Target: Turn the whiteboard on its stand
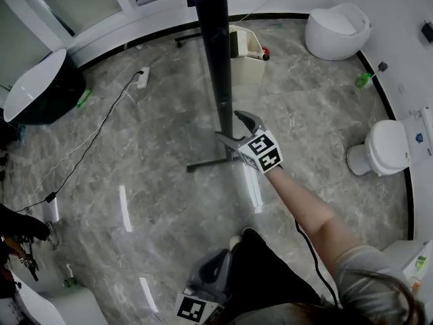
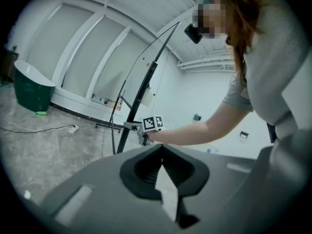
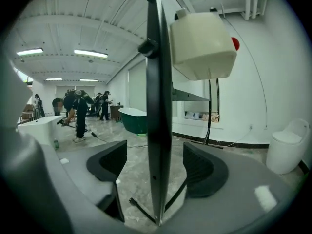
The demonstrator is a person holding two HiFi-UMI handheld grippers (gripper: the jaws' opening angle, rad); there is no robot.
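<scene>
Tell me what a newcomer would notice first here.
The whiteboard, seen edge-on, stands between the open tongs of the right gripper, touching neither pad. Around it in the head view, a green bathtub sits at the left and a white toilet at the right.

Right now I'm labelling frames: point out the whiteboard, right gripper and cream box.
whiteboard [image 3: 160, 106]: right gripper view, dark edge
right gripper [image 1: 227, 124]: head view, between fingertips
cream box [image 3: 202, 45]: right gripper view, front face

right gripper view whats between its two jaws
The whiteboard, edge-on, stands between the open jaws of the right gripper, with a gap on each side; the right gripper view shows it.
</scene>
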